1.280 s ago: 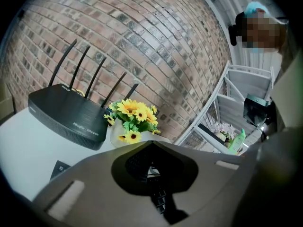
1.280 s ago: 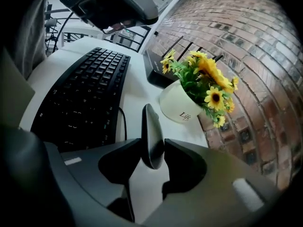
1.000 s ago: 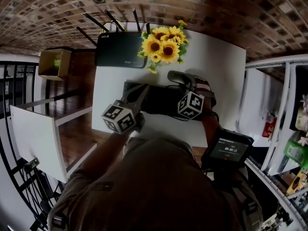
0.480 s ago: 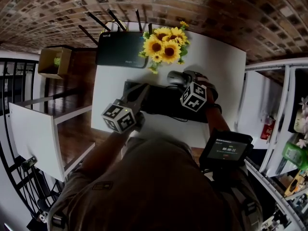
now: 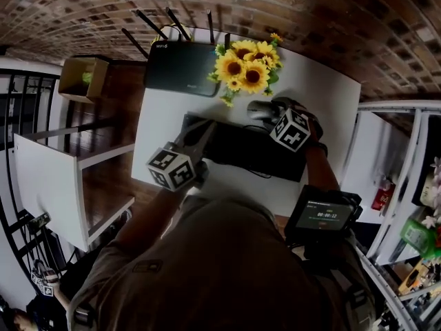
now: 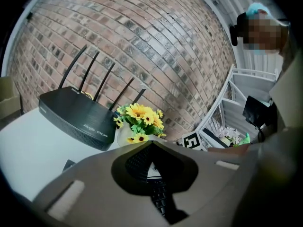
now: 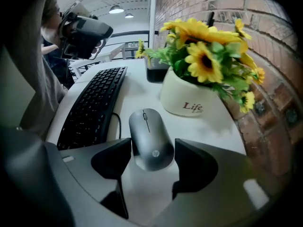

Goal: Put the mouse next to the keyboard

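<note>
A grey mouse (image 7: 150, 138) lies on the white table (image 5: 165, 129) between the black keyboard (image 7: 94, 108) and a flower pot. My right gripper (image 7: 152, 148) points steeply down over it. Its jaws have just been opening and stand on either side of the mouse's rear without pressing on it. In the head view the mouse (image 5: 260, 109) sits just beyond the keyboard (image 5: 241, 150), at its far right edge, with the right gripper (image 5: 269, 112) over it. My left gripper (image 5: 202, 131) hovers at the keyboard's left end, fingertips together with nothing held.
A white pot of sunflowers (image 7: 189, 98) stands right beside the mouse, against the brick wall. A black router (image 5: 182, 67) with antennas sits at the table's far left. The keyboard's cable runs past the mouse. A cardboard box (image 5: 83, 78) and white shelf (image 5: 55, 185) lie left of the table.
The right gripper's marker cube has shifted toward the far side of the table as the gripper tipped more steeply over the mouse. The left gripper has stayed put.
</note>
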